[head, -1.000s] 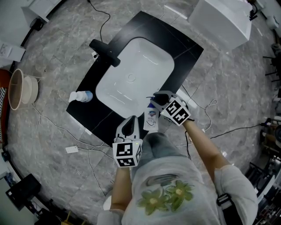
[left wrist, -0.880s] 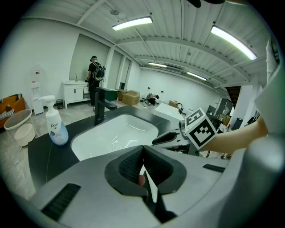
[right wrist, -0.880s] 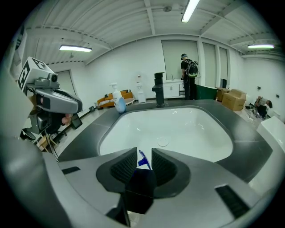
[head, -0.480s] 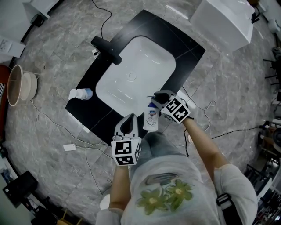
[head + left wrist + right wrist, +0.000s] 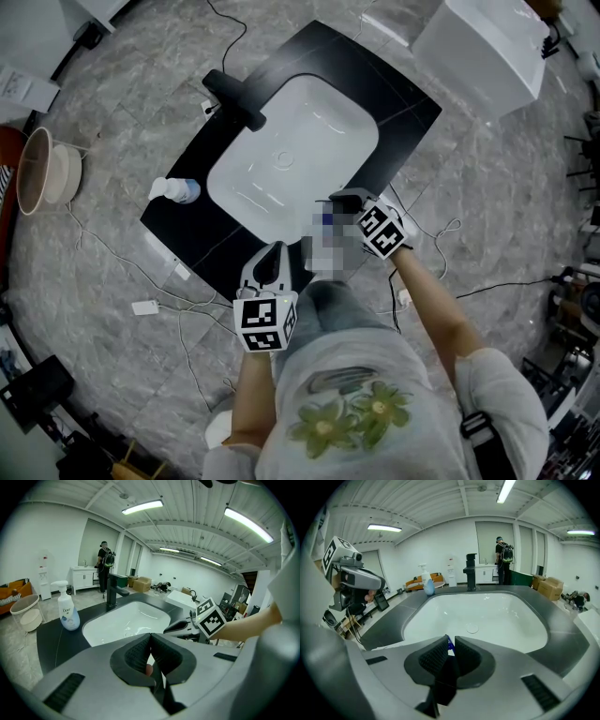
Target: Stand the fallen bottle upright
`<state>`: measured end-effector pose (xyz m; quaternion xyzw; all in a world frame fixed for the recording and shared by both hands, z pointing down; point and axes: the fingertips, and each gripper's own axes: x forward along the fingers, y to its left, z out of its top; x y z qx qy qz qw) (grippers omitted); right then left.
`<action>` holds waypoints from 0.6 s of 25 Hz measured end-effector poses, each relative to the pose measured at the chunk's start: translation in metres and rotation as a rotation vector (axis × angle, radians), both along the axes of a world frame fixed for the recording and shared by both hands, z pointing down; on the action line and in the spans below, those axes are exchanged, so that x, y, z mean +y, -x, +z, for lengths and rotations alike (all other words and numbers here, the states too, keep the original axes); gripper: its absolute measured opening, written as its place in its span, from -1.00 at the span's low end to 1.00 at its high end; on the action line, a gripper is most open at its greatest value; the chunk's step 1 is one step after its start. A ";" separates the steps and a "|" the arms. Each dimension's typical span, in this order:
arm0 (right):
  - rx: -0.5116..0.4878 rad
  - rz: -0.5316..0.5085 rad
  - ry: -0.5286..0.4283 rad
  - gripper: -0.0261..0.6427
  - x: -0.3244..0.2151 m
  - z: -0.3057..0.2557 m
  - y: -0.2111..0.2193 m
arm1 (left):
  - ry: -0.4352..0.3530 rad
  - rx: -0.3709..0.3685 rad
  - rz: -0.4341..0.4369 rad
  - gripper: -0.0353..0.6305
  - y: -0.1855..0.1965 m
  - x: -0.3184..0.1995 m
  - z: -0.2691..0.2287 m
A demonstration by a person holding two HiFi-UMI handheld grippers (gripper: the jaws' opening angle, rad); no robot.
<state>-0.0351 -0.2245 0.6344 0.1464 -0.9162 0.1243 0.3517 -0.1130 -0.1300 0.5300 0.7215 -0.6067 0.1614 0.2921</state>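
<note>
Bottle (image 5: 324, 234) is pinched at its blue top by the right gripper (image 5: 330, 208), beside the white sink (image 5: 281, 141). Left gripper (image 5: 272, 257) is squeezed together, holding nothing.

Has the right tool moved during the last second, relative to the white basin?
No. The right tool stays at the basin's near rim; only the camera shifted slightly.

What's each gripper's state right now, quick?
Left gripper: shut, nothing between its jaws.
Right gripper: shut on the bottle, at its blue top.
</note>
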 end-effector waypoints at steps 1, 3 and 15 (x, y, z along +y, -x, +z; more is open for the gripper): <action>0.007 -0.003 -0.014 -0.73 0.001 0.000 0.000 | -0.002 -0.001 -0.002 -0.85 0.000 0.002 -0.001; 0.017 -0.010 -0.035 -0.74 0.002 -0.002 -0.002 | -0.005 -0.004 -0.005 -0.85 0.000 0.005 -0.002; 0.000 -0.032 -0.112 -0.75 0.010 -0.028 -0.007 | -0.015 -0.035 -0.011 -0.85 0.000 0.018 -0.008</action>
